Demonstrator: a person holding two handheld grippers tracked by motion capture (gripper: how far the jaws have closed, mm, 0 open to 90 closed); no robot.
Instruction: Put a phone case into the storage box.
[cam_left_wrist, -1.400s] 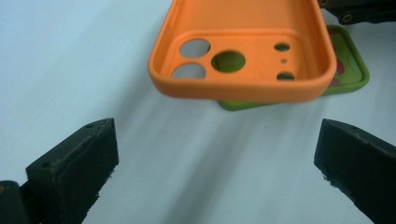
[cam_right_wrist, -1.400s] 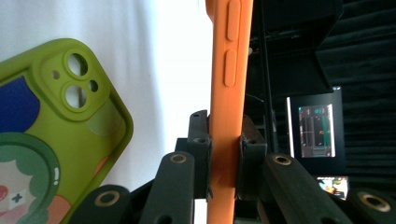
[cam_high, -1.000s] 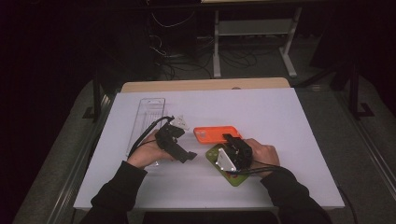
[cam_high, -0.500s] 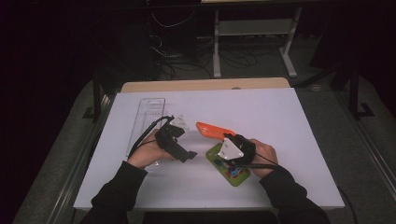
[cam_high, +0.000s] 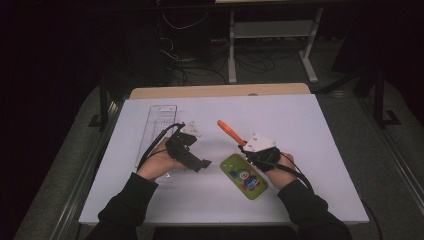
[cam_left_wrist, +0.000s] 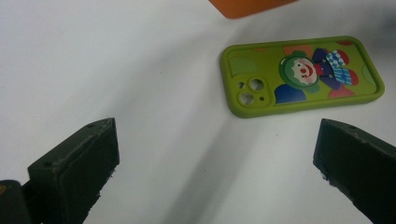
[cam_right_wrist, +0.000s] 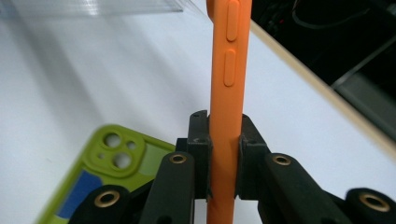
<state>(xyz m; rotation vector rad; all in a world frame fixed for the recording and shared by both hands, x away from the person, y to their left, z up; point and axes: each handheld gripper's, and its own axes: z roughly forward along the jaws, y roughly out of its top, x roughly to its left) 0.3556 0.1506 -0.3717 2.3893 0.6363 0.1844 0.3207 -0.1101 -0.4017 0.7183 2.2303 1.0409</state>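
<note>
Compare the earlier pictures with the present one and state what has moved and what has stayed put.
The right hand-held gripper, shut on the orange phone case, has lifted it off the table and turned it from lying flat to standing on edge, uncovering more of the green phone case. The left hand-held gripper stays open in the same spot; the green case and the clear tray have not moved.

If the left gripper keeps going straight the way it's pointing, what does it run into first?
Most likely the green phone case lying flat on the table; the open left gripper points toward it, slightly to its side, so it might meet bare tabletop first.
</note>
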